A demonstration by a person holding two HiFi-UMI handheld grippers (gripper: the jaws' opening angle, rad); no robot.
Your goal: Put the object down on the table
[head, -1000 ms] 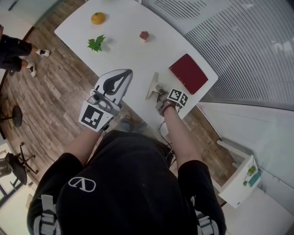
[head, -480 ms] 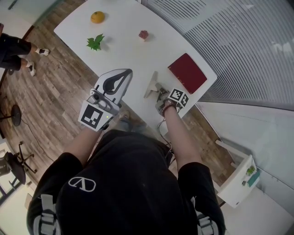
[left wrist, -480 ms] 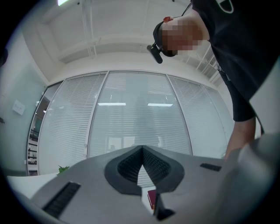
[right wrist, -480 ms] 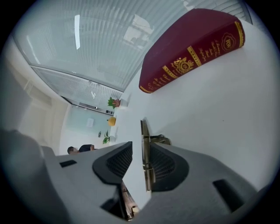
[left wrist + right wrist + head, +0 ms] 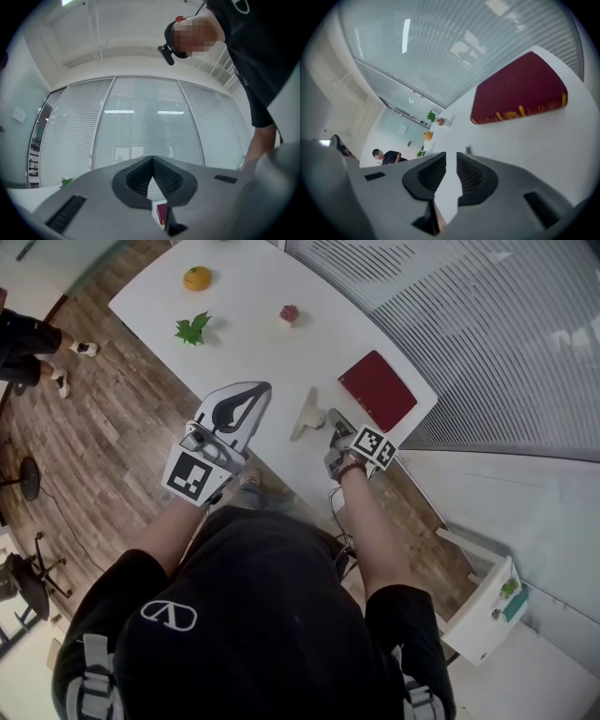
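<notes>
**Pale beige wedge-shaped object (image 5: 307,414) set down, gripper close by**

It lies flat on the white table (image 5: 253,343), near the dark red book (image 5: 378,390). The left gripper (image 5: 152,158) is pressed together and empty. The right gripper (image 5: 451,159), jaws parted but just narrowing with nothing between them, hangs just beside the object. A careless swing could knock it off the near edge.

On the table (image 5: 253,352), at the far-left corner, an orange (image 5: 197,278); nearer along the left edge, a leaf sprig (image 5: 193,329); right of the orange and well apart from it, a small object on a base (image 5: 289,313). At the right edge, a book (image 5: 378,390), lying flat. Left of the book, near the front edge, a flat wedge-shaped object (image 5: 307,414), with the right gripper (image 5: 334,420) just beside on its right. Over the front-left edge, the left gripper (image 5: 258,390). On the floor left of the table, a person's legs (image 5: 33,348); at lower right, a small stand (image 5: 483,610).
</notes>
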